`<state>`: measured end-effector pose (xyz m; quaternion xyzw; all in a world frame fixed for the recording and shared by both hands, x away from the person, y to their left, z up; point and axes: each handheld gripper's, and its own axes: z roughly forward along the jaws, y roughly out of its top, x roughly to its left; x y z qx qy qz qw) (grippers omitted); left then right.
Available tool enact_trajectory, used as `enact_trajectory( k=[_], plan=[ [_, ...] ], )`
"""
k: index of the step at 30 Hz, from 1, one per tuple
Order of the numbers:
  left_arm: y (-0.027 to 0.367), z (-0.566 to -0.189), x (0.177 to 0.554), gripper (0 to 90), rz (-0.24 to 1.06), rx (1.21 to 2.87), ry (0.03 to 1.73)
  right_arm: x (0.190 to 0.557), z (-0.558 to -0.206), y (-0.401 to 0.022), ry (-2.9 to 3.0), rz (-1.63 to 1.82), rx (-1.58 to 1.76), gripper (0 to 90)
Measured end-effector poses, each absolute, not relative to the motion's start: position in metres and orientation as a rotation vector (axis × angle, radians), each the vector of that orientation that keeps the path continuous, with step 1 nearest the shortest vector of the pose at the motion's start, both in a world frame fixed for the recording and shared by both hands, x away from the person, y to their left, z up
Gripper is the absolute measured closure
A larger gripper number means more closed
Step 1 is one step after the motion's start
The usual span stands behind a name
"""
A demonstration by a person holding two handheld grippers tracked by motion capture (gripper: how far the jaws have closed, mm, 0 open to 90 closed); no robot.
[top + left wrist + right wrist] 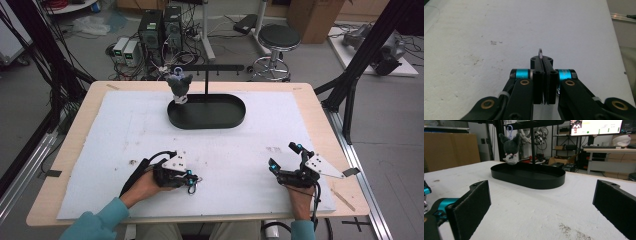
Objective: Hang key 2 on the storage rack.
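My left gripper (542, 61) is shut on a small metal ring (540, 52), whose loop sticks out past the pressed-together pads. In the high view this gripper (194, 178) lies low over the white mat at the front left, pointing right. At the front right my right gripper (284, 156) is open, its two pads wide apart with nothing between them (541, 202). It faces a black oval tray (536, 183) at the back of the mat (206, 121). A dark grey plush toy (179, 86) hangs by a blue loop from the stand's crossbar (220, 67), over the tray's left end (510, 148).
A white foam mat (125, 150) covers most of the wooden table (75, 145). Black frame struts (350, 85) rise beside the table's right edge. On the floor beyond the table are computer cases (160, 27), cables and a round stool (279, 37).
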<state>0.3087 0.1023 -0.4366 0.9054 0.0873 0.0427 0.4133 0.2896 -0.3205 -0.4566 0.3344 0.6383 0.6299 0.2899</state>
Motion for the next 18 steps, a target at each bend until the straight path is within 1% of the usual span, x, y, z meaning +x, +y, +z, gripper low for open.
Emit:
enact_trajectory(
  k=[6, 18],
  plan=[
    [0.1022, -0.4364, 0.3096, 88.0, 0.115, 2.268, 0.228, 0.2896, -0.4566, -0.3205, 1.703, 1.682, 0.893, 0.7],
    [0.1089, -0.4299, 0.3133, 88.2, 0.096, 2.155, 0.261, 0.2901, -0.4565, -0.3205, 1.703, 1.68, 0.884, 0.7]
  ],
)
